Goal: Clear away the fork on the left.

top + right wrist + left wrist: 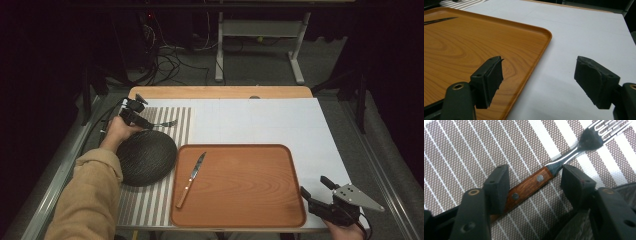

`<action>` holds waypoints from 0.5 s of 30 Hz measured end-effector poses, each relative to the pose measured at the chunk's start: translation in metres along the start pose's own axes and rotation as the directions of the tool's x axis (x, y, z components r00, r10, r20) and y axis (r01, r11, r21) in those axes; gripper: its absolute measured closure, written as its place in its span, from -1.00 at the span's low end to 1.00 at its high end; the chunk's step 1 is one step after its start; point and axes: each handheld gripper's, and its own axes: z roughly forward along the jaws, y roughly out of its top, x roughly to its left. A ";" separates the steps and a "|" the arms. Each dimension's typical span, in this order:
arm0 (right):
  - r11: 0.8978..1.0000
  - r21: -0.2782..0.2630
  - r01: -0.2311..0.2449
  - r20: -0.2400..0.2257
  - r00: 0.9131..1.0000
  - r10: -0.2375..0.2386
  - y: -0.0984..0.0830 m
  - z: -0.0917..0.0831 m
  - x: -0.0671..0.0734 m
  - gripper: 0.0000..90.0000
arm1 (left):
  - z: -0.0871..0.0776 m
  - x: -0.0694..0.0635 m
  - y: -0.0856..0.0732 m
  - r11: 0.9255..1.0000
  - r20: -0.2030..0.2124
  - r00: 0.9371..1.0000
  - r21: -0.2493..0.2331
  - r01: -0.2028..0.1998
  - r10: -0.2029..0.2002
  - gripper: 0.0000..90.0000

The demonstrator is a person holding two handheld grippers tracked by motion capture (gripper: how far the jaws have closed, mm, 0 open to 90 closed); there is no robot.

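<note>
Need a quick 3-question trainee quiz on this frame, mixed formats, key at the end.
1. True or false: the knife lies on the striped placemat.
2. What lies between the left gripper jaws?
A. a spoon
B. the fork
C. the dark round mat
3. Fill in: the right gripper hovers, jaws apart, over the near right edge of the wooden ____.

Key
1. False; it lies on the tray.
2. B; the jaws straddle its wooden handle, pads not yet pressing.
3. tray
</note>
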 end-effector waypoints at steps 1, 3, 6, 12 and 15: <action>1.000 0.000 0.000 0.000 1.000 0.000 0.000 0.000 0.000 -0.48 | 0.000 0.000 0.000 1.000 0.000 1.000 0.004 -0.002 0.002 -0.12; 1.000 0.001 0.000 0.000 1.000 0.000 0.000 0.000 0.000 -0.48 | -0.001 -0.001 -0.001 1.000 -0.003 1.000 0.015 -0.004 0.004 -0.07; 1.000 0.000 0.000 -0.001 1.000 0.000 0.000 0.000 0.000 -0.48 | -0.001 -0.003 -0.001 0.999 -0.013 1.000 0.031 -0.004 0.004 -0.02; 1.000 -0.006 0.000 -0.003 1.000 -0.001 0.000 -0.001 0.000 -0.48 | -0.004 -0.004 -0.004 0.999 -0.019 1.000 0.047 0.008 -0.007 0.10; 1.000 -0.009 0.000 -0.008 1.000 0.000 0.000 -0.001 -0.001 -0.48 | -0.007 -0.002 -0.008 0.999 -0.016 1.000 0.050 0.007 -0.007 0.12</action>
